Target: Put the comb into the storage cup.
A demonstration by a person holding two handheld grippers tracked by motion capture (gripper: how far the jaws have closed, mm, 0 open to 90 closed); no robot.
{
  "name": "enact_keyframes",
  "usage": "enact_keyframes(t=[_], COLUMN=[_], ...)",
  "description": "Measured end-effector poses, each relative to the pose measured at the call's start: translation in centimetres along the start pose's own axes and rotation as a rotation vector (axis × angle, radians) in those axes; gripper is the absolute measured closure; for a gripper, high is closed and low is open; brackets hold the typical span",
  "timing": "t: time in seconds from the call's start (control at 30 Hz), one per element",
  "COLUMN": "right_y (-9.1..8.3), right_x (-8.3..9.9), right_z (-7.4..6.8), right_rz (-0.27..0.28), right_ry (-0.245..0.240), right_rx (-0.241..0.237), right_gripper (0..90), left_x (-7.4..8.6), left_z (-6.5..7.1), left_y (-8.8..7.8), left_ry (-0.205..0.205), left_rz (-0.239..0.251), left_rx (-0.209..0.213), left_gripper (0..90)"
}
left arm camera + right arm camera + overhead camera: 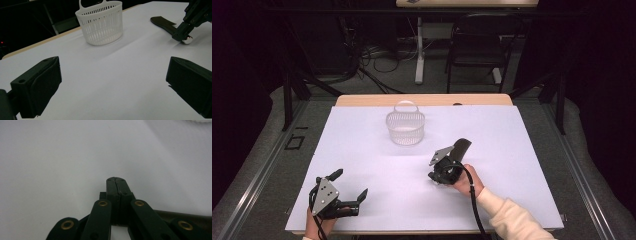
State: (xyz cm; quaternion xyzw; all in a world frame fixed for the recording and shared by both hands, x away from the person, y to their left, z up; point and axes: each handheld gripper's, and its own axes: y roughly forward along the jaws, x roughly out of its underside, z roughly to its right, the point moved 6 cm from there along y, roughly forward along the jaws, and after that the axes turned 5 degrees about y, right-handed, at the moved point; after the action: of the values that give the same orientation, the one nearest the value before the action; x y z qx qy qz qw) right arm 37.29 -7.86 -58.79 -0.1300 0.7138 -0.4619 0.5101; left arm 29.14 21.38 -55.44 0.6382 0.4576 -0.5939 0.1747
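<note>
White plastic basket (405, 127) sits upright mid-table, far side of the white sheet (512, 150). Your right gripper (183, 37) is clenched, jaws pressed together, tips down by a flat dark tool (163, 23) w/ a shiny bit, right of basket. Left gripper (349, 185) rests near edge, jaws wide, nothing between.

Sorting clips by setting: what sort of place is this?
Likely a lab or recording workspace: a white-covered table, loose cables on the floor behind it, and a black chair by a desk leg.
</note>
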Motion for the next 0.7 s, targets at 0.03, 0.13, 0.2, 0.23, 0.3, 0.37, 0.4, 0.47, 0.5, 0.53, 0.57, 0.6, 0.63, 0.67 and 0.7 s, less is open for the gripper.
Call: enact_keyframes(t=[0.03, 0.13, 0.2, 0.23, 0.3, 0.37, 0.4, 0.47, 0.5, 0.53, 0.57, 0.6, 0.63, 0.67, 0.7], right_y=[0.00, -0.23, -0.34, -0.38, -0.44, -0.42, -0.44, -0.48, -0.56, -0.57, -0.57, -0.69, -0.78, -0.78, -0.89], right_x=[0.00, 0.19, 0.32, 0.36, 0.49, 0.56, 0.59, 0.59, 0.65, 0.66, 0.66, 0.79, 0.84, 0.84, 0.90], right_z=[0.00, -0.08, -0.09, -0.01, -0.05, -0.11, -0.16, -0.17, -0.18, -0.14, -0.14, -0.16, -0.13, -0.13, -0.13], right_rz=[0.000, -0.009, -0.013, -0.017, -0.026, -0.031, -0.034, -0.035, -0.039, -0.039, -0.039, -0.044, -0.044, -0.044, -0.046], right_ry=[0.000, 0.000, 0.000, -0.010, -0.002, -0.004, -0.006, -0.008, -0.008, -0.015, -0.015, -0.004, -0.006, -0.006, -0.002], right_rx=[0.000, -0.006, -0.006, -0.010, -0.013, -0.017, -0.017, -0.018, -0.018, -0.021, -0.021, -0.022, -0.025, -0.025, -0.026], right_gripper=[90.0, 90.0, 90.0, 90.0, 90.0, 90.0, 90.0, 90.0, 90.0, 90.0, 90.0, 90.0, 90.0, 90.0, 90.0], left_x=[-0.01, 0.02, 0.01, 0.01, 0.01, 0.01, 0.01, 0.00, 0.00, -0.01, -0.01, -0.01, 0.00, 0.00, -0.01], left_z=[-0.02, -0.05, -0.01, -0.02, -0.06, -0.05, -0.06, -0.10, -0.09, -0.08, -0.08, -0.13, -0.15, -0.15, -0.15], left_y=[0.00, 0.02, 0.05, 0.06, 0.05, 0.02, 0.02, 0.01, 0.01, 0.00, 0.00, 0.00, -0.01, -0.01, -0.02], left_ry=[-0.001, -0.001, -0.001, -0.002, 0.000, 0.000, -0.002, -0.002, -0.002, 0.000, 0.000, 0.001, 0.000, 0.000, -0.002], left_rz=[0.000, -0.001, 0.000, 0.000, 0.000, 0.000, 0.001, 0.002, 0.001, 0.001, 0.001, 0.002, 0.002, 0.002, 0.004], left_rx=[-0.001, 0.000, 0.000, 0.000, 0.000, -0.002, -0.001, -0.002, -0.002, -0.004, -0.004, -0.004, -0.004, -0.004, -0.004], left_gripper=[0.3, 0.2, 0.3, 0.3, 0.3, 0.3, 0.3, 0.3, 0.3, 0.3, 0.3, 0.3, 0.3, 0.3, 0.3])
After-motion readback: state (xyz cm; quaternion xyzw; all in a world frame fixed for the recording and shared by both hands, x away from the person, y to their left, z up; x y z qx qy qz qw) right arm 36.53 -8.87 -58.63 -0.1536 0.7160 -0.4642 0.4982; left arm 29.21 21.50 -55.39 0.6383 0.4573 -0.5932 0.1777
